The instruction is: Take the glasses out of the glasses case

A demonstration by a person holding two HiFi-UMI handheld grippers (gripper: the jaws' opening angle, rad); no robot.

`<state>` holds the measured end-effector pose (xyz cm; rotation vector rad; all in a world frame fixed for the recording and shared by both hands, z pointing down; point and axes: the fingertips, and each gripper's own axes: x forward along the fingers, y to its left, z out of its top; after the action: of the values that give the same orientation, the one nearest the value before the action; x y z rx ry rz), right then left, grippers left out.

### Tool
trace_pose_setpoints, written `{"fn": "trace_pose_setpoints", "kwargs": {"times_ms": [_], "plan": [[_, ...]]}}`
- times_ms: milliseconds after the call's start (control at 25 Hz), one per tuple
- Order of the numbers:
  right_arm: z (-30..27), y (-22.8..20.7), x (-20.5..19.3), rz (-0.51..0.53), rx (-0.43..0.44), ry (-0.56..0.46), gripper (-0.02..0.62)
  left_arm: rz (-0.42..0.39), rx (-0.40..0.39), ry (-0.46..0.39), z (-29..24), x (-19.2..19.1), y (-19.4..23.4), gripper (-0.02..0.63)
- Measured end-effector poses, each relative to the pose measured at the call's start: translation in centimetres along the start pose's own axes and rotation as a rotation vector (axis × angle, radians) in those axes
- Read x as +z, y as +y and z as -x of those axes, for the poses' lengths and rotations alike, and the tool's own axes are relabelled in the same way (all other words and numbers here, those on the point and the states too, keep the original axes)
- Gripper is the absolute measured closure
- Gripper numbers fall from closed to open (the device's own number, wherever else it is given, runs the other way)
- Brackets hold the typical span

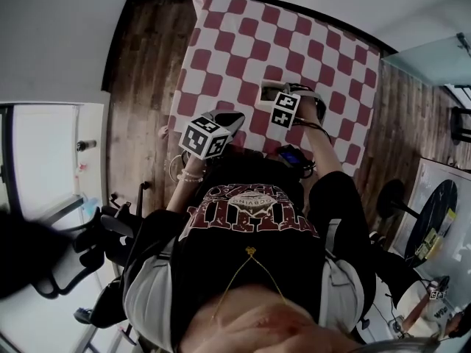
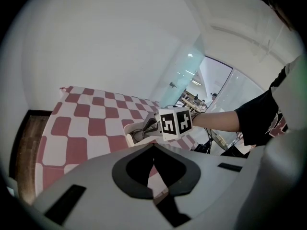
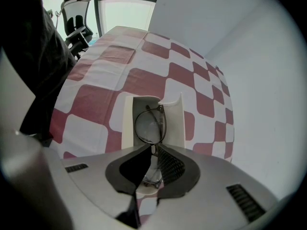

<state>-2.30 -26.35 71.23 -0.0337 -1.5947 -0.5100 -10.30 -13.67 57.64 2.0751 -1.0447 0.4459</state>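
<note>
Red-white checkered tablecloth, wood floor, white wall, black chair

A red-and-white checked tablecloth lies flanked by wooden floor.

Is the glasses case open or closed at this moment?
Open. The right gripper view shows the inside of the white glasses case, with the glasses lying in it, uncovered.
</note>
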Motion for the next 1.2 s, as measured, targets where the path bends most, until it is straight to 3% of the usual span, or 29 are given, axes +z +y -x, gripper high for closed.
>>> {"fn": "trace_pose_setpoints", "kwargs": {"times_ms": [280, 480, 1200], "plan": [[-0.1, -0.1, 0.0, -0.004, -0.009, 0.002, 0.540, -0.023, 0.012, 0.010, -0.4, 0.2, -0.4, 0.607], [-0.1, 0.0, 0.0, -0.026, -0.026, -0.028, 0.540, -0.028, -0.026, 0.025, -1.1, 0.1, -1.3, 0.607], [0.8, -0.4, 0.1, -0.026, -0.135, -0.056, 0.565, -0.032, -0.060, 0.039, -2.3, 0.2, -2.4, 0.607]]}}
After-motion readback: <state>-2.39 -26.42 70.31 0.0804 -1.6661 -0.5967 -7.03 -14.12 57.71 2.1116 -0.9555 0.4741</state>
